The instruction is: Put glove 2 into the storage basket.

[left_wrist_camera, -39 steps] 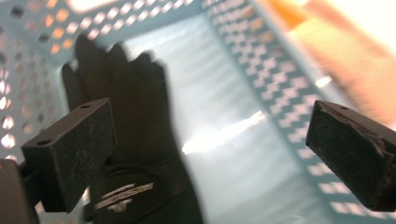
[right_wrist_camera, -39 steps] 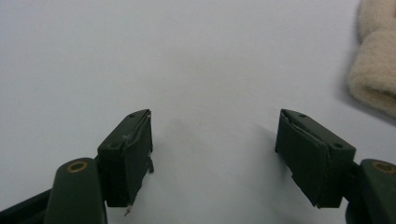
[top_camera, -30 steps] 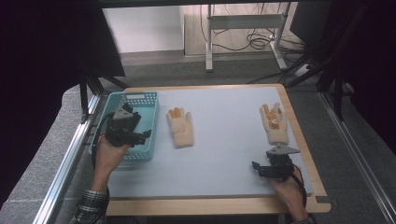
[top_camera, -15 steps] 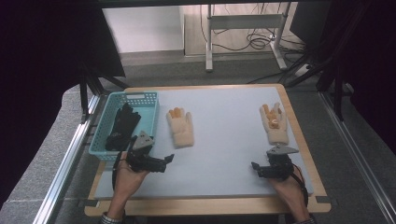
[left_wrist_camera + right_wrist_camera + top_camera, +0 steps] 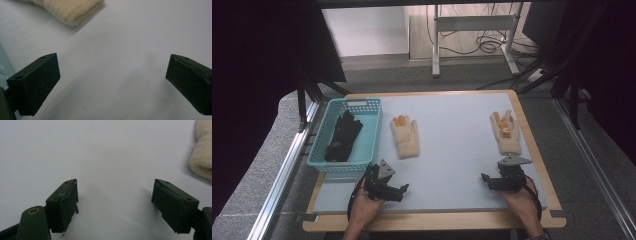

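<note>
Up and a little right of my left gripper (image 5: 403, 189), whose jaws stand wide and empty, the nearer cream glove (image 5: 406, 137) lies beside the teal basket (image 5: 368, 131), cuff toward me, while my right gripper (image 5: 486, 178), likewise agape, sits below the other glove (image 5: 506, 132).

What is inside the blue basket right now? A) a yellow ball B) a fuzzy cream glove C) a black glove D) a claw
C: the high view shows a black glove lying in the blue basket, while both cream gloves, one near the basket and one at the right, lie on the table outside it.
</note>
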